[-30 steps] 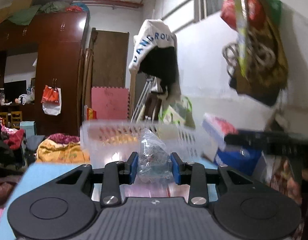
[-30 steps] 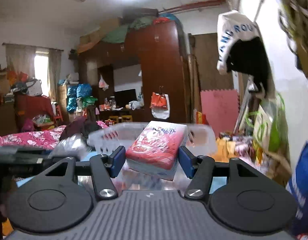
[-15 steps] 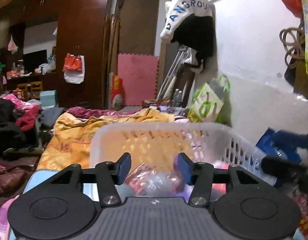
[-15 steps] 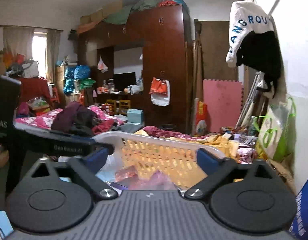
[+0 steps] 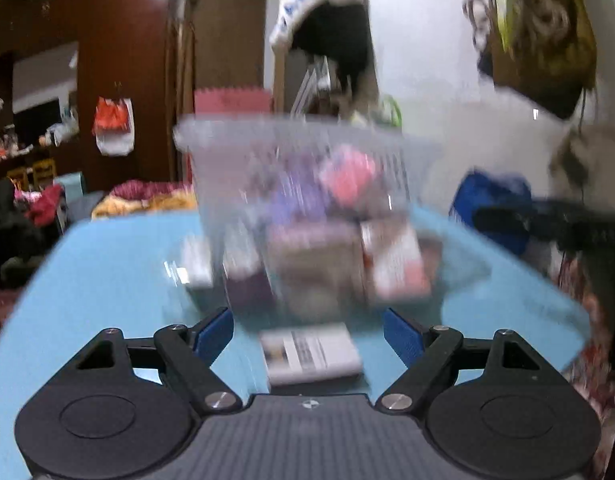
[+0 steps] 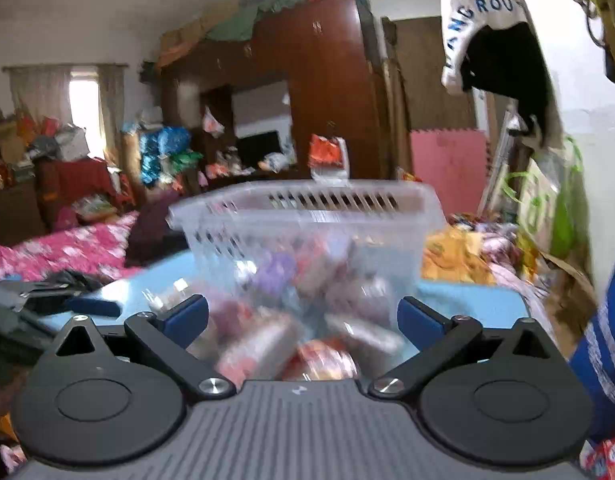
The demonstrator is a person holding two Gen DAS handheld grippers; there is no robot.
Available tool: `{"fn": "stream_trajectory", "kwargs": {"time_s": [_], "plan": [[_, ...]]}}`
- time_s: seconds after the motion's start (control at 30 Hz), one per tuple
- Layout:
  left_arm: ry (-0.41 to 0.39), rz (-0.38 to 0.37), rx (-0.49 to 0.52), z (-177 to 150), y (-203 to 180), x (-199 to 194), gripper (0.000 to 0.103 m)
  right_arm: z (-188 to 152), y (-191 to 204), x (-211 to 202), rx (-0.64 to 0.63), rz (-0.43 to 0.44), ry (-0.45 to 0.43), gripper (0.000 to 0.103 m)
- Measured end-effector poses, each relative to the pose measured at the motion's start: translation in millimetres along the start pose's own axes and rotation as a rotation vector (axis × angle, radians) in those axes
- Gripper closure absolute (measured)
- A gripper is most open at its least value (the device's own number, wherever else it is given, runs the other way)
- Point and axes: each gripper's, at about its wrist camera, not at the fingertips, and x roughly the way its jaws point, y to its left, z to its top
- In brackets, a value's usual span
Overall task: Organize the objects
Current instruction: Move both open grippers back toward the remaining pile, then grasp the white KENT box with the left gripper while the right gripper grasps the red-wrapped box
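Observation:
A clear slotted plastic basket [image 5: 299,136] stands on the light blue table [image 5: 107,264], filled with blurred pink, purple and red packets [image 5: 347,176]. My left gripper [image 5: 309,332] is low in front of it with its jaws opening. A small white printed box [image 5: 311,354] lies on the table between the fingers, untouched by the pads. My right gripper [image 6: 303,318] faces the same basket [image 6: 307,204], and its jaws are also opening. A blurred red packet [image 6: 319,360] sits low between its fingers, clear of the pads. The left gripper [image 6: 79,306] shows at the left edge.
A white wall runs along the right, hung with a white and black garment [image 6: 487,28] and bags [image 5: 547,40]. A blue bag [image 5: 495,204] sits beside the table's right edge. Bedding [image 6: 67,248] and a dark wardrobe [image 6: 327,92] lie beyond the table.
The left gripper let go of a clear crinkly bag and the right let go of a red packet over the basket. Both opened wide and sank low in front of the basket.

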Motion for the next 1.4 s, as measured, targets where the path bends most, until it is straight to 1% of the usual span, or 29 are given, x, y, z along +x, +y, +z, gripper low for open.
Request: {"fn": "stream_trajectory", "kwargs": {"time_s": [0.07, 0.13, 0.2, 0.3, 0.4, 0.47, 0.57, 0.6, 0.7, 0.73, 0.77, 0.8, 0.87, 1.0, 1.1, 1.17, 1.2, 1.4], "plan": [[0.024, 0.021, 0.018, -8.4, -3.5, 10.7, 0.018, -9.0, -3.8, 6.3, 0.017, -0.003, 0.043, 0.0], [0.044, 0.045, 0.028, -12.9, -5.2, 18.9, 0.018, -13.2, -4.7, 13.2, 0.003, 0.012, 0.082, 0.0], [0.031, 0.078, 0.046, -17.2, -5.5, 20.0, 0.018, -12.9, -3.2, 19.7, -0.021, 0.018, 0.104, 0.0], [0.024, 0.074, 0.043, -20.8, -0.7, 16.8, 0.018, -13.7, 6.1, 30.4, -0.077, 0.033, 0.148, 0.003], [0.019, 0.066, 0.048, -21.6, 1.5, 13.3, 0.017, -11.8, 8.1, 45.7, -0.101, 0.055, 0.225, 0.009], [0.016, 0.063, 0.052, -22.6, 1.5, 12.0, 0.017, -10.8, 9.1, 52.1, -0.128, 0.046, 0.244, 0.009], [0.01, 0.065, 0.054, -23.7, 0.4, 13.5, 0.016, -9.8, 8.0, 62.5, -0.13, 0.048, 0.27, 0.009], [0.008, 0.065, 0.057, -24.2, 0.0, 14.2, 0.016, -10.5, 7.4, 66.2, -0.127, 0.047, 0.291, 0.009], [0.002, 0.065, 0.057, -24.7, -1.4, 15.0, 0.015, -12.3, 4.3, 62.4, -0.124, 0.057, 0.287, 0.013], [0.001, 0.065, 0.058, -24.7, -1.9, 15.2, 0.015, -13.6, 5.5, 61.5, -0.125, 0.053, 0.285, 0.02], [0.0, 0.065, 0.058, -24.7, -2.1, 15.3, 0.015, -14.6, 6.4, 59.6, -0.131, 0.046, 0.279, 0.034], [-0.001, 0.066, 0.057, -24.7, -2.4, 15.1, 0.015, -16.8, 7.7, 57.4, -0.141, 0.037, 0.269, 0.038], [-0.004, 0.066, 0.059, -24.8, -3.4, 14.8, 0.015, -18.5, 9.4, 49.3, -0.148, 0.038, 0.24, 0.038], [-0.013, 0.065, 0.065, -25.7, -4.3, 14.0, 0.019, -17.9, 4.1, 36.9, -0.114, 0.003, 0.16, 0.038], [-0.017, 0.066, 0.065, -25.9, -4.9, 14.0, 0.019, -17.4, -0.3, 32.8, -0.093, -0.003, 0.137, 0.038], [-0.026, 0.07, 0.058, -26.4, -4.2, 13.9, 0.027, -16.7, -1.1, 32.4, -0.087, -0.007, 0.128, 0.038], [-0.034, 0.068, 0.052, -26.9, -3.7, 13.4, 0.039, -16.7, -1.7, 30.8, -0.084, -0.011, 0.117, 0.038], [-0.084, 0.067, 0.018, -30.3, 0.6, 9.4, 0.039, -17.9, 0.8, 25.6, -0.056, -0.011, 0.06, 0.038]]}}
